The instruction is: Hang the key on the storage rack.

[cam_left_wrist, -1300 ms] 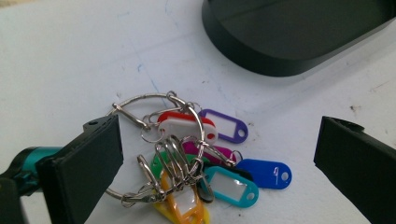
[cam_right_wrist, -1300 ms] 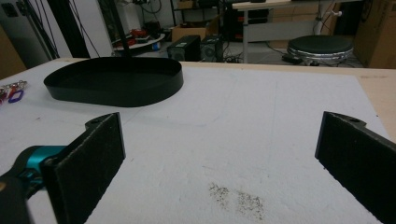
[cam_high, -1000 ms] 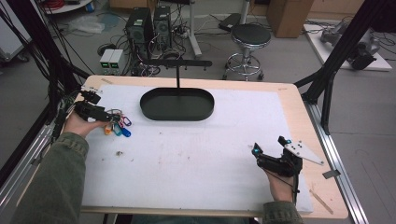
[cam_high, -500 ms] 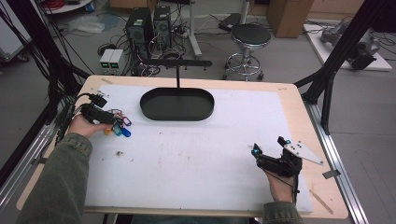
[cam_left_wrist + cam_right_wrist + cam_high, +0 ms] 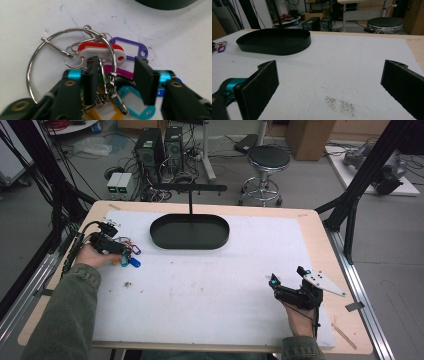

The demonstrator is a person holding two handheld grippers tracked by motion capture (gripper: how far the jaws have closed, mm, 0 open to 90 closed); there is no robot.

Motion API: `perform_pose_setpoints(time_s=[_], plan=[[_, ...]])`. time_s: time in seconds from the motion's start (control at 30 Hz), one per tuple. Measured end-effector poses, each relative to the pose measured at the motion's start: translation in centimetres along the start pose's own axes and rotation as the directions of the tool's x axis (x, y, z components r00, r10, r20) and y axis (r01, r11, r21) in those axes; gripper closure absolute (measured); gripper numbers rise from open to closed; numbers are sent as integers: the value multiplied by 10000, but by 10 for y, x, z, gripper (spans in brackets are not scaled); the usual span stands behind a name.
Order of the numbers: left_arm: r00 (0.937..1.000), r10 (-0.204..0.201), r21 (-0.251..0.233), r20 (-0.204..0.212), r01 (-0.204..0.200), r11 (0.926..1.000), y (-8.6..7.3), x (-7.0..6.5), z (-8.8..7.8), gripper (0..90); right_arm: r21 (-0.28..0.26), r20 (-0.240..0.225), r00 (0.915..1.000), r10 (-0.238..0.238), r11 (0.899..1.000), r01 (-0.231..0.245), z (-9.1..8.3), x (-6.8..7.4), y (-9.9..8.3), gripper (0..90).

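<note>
The bunch of coloured plastic key tags on metal rings is lying on the white foam table cover, far out at nine o'clock on the table, just beside the oval black tray, which is sitting at about twelve o'clock. In the left gripper view a red-and-white tag is topping the pile, a purple tag is fanning out at two o'clock from it, a teal tag and an orange one are lying underneath, and a big wire ring is looping out toward nine o'clock.

The left gripper is sitting right over that bunch, and its jaws have just been closing in: now they are standing narrow, the rings and small clips lying between the two black pads, though a gap is showing on the far side, so nothing is clamped yet. In the high view the left gripper is lying low on the table, the person's green sleeve trailing back toward seven o'clock.

Well apart, at four o'clock on the table, the right gripper is resting with its jaws spread wide, nothing but bare foam between them.
</note>
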State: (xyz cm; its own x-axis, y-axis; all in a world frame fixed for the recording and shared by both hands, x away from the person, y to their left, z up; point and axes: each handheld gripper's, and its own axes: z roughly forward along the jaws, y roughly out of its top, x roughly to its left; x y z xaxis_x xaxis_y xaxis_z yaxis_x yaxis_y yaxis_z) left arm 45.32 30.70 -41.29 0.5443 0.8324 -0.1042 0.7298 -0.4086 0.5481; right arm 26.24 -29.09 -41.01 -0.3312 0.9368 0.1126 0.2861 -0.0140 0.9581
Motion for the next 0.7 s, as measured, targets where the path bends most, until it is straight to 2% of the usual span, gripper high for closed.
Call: perform_pose_setpoints(time_s=[0.1, 0.17, 0.23, 0.33, 0.4, 0.57, 0.7], plan=[[10000, 34, -12, -15, -34, 10000, 0, 1, -1, 729, -18, 30, 10000, 4, 10000, -4, 0, 0, 0, 5], [10000, -52, -32, 49, 52, 10000, -1, 3, -1, 773, -19, 35, 10000, -9, 10000, 9, 0, 0, 0, 5], [9999, -26, -30, 131, 27, 10000, -1, 5, -3, 783, -36, 44, 10000, -23, 10000, 23, 0, 0, 0, 5], [9990, 376, -48, -235, -377, 9993, -1, 2, -4, 788, -49, 54, 10000, 13, 10000, -13, -1, 0, 0, 5], [9979, 502, -26, -399, -503, 9987, -1, 0, -5, 789, -62, 65, 10000, -14, 10000, 15, 0, 0, 0, 5], [9977, 552, -199, -401, -560, 9982, 0, -2, -10, 790, -82, 44, 10000, 12, 10000, -12, -1, 0, 0, 5], [9986, 412, -244, -339, -420, 9988, 0, -3, -16, 790, -91, 32, 10000, 19, 10000, -18, -1, 0, 0, 5]])
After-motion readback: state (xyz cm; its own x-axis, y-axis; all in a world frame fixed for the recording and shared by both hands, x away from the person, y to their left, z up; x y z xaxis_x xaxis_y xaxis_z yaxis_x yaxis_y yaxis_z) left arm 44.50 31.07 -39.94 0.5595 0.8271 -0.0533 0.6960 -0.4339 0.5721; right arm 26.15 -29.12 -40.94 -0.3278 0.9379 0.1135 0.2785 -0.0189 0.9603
